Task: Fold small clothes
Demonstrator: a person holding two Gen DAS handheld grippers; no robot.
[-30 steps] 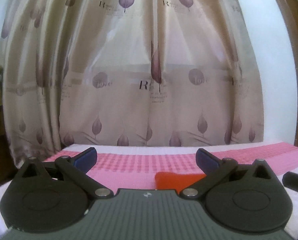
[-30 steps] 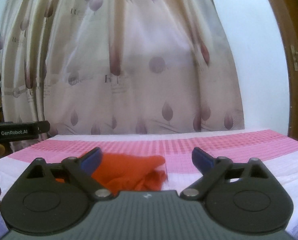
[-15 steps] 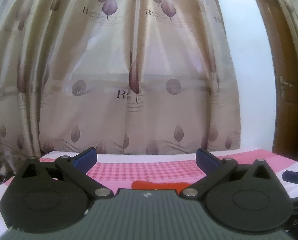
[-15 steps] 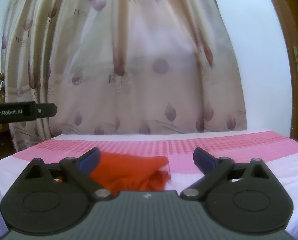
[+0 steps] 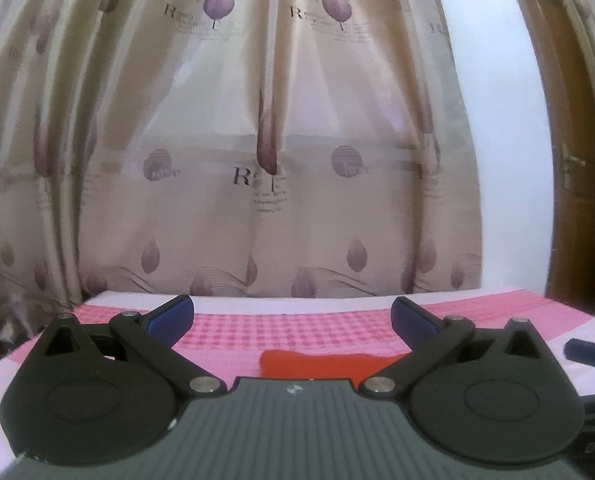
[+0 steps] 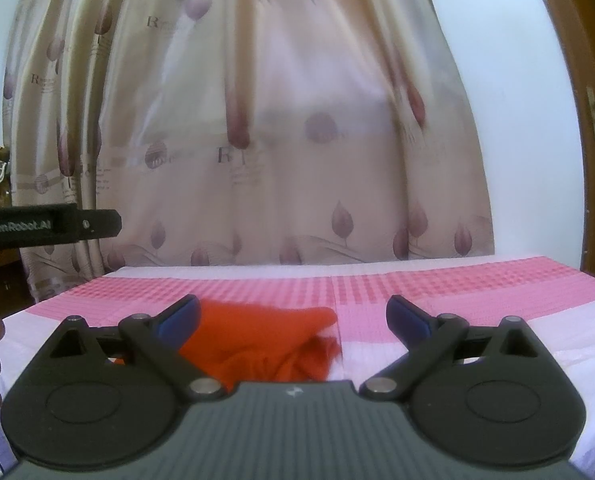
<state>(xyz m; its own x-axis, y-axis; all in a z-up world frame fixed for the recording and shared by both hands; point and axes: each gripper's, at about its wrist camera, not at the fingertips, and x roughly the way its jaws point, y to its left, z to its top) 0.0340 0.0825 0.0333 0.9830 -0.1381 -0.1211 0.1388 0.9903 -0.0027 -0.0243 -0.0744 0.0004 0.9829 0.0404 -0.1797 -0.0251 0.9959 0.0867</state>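
left hand-held gripper (image 5: pixel 292 316) agape above red garment (image 5: pixel 329 364), nothing gripped.

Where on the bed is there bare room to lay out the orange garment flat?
Bare sheet runs from the crumpled orange garment rightward to the bed's edge, and back to the curtain. It is crowded at near left, where the garment lies before the open right gripper, with the open left gripper alongside.

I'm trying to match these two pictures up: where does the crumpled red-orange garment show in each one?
Left wrist view: the red-orange garment is a low strip at bottom centre, right of middle, mostly hidden behind the gripper body.
Right wrist view: it lies left of centre, partly behind the left fingertip.
Shared landmark: the leaf-print curtain behind the pink checked bedcover.
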